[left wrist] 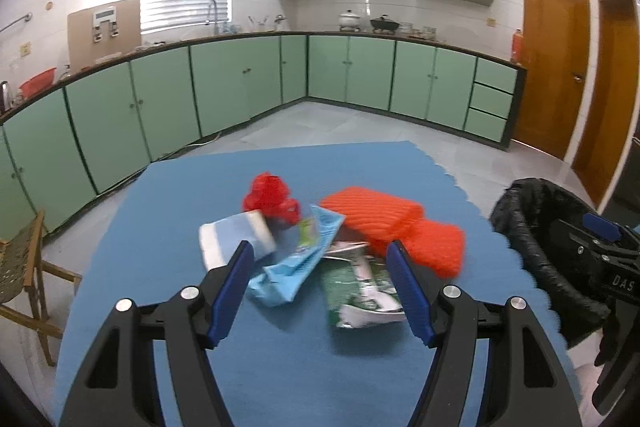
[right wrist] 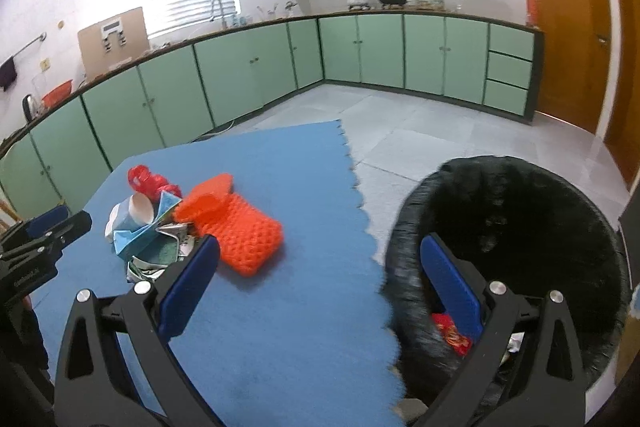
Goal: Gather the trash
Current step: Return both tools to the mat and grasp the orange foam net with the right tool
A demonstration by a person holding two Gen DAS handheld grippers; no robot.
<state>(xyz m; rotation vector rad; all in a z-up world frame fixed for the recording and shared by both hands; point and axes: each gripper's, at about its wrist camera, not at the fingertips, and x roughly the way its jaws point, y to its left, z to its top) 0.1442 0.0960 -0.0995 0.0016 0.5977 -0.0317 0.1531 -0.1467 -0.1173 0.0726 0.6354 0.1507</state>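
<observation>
A pile of trash lies on the blue mat (left wrist: 168, 235): an orange foam net (left wrist: 400, 227), a crumpled red piece (left wrist: 272, 199), a white-and-blue carton (left wrist: 236, 239), a light blue wrapper (left wrist: 296, 267) and a green-and-white wrapper (left wrist: 360, 291). My left gripper (left wrist: 320, 259) is open just above the wrappers, holding nothing. My right gripper (right wrist: 320, 255) is open and empty, straddling the mat's right edge and the black-lined bin (right wrist: 520, 219). A red scrap (right wrist: 452, 335) lies inside the bin. The pile also shows in the right wrist view, with the orange net (right wrist: 236, 227) nearest.
The bin (left wrist: 536, 227) stands off the mat's right edge on the tiled floor (right wrist: 440, 131). A wooden chair (left wrist: 24, 267) stands to the left. Green kitchen cabinets (left wrist: 240, 83) run along the far walls, with wooden doors (left wrist: 556, 59) at the right.
</observation>
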